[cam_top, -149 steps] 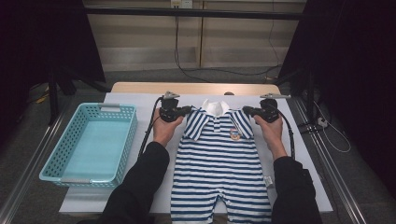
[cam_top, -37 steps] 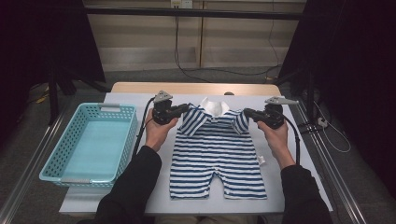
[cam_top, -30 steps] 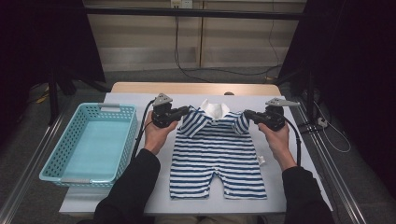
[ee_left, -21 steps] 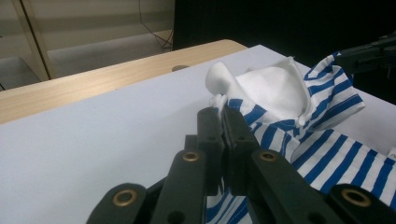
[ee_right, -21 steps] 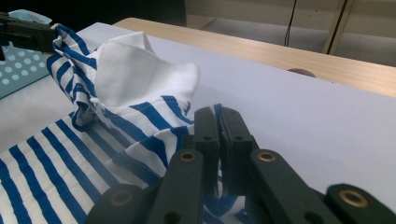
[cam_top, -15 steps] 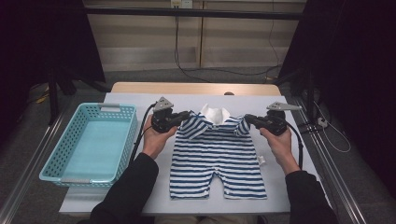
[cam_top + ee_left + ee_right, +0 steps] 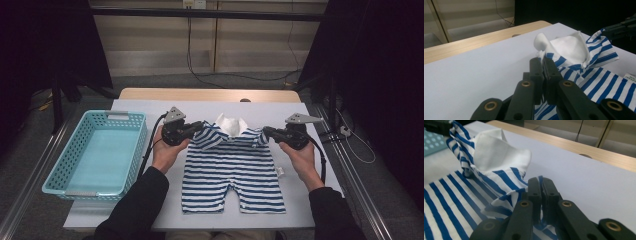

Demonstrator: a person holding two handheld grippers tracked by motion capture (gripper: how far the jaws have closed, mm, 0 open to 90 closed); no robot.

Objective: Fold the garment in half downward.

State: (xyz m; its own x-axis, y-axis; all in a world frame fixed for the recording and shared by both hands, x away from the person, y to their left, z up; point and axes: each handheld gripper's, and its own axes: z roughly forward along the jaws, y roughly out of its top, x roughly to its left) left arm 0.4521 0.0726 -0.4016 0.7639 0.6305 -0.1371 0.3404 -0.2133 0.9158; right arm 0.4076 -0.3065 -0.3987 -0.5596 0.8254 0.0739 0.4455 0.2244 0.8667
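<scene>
Striped romper (image 7: 233,170) flat on the white table (image 7: 310,112), shoulders lifted.
Your left gripper (image 7: 199,128) and right gripper (image 7: 267,132) each pinch one shoulder; teal basket (image 7: 95,152) sits well left.

My table (image 7: 280,107) has a pale sheet over its top, with a bare wooden strip along the 12 o'clock edge. At about 9 o'clock on it sits a turquoise basket (image 7: 67,165). Near the centre, toward 6 o'clock, the blue-and-white striped romper (image 7: 232,172) lies flat, legs pointing at me.
</scene>
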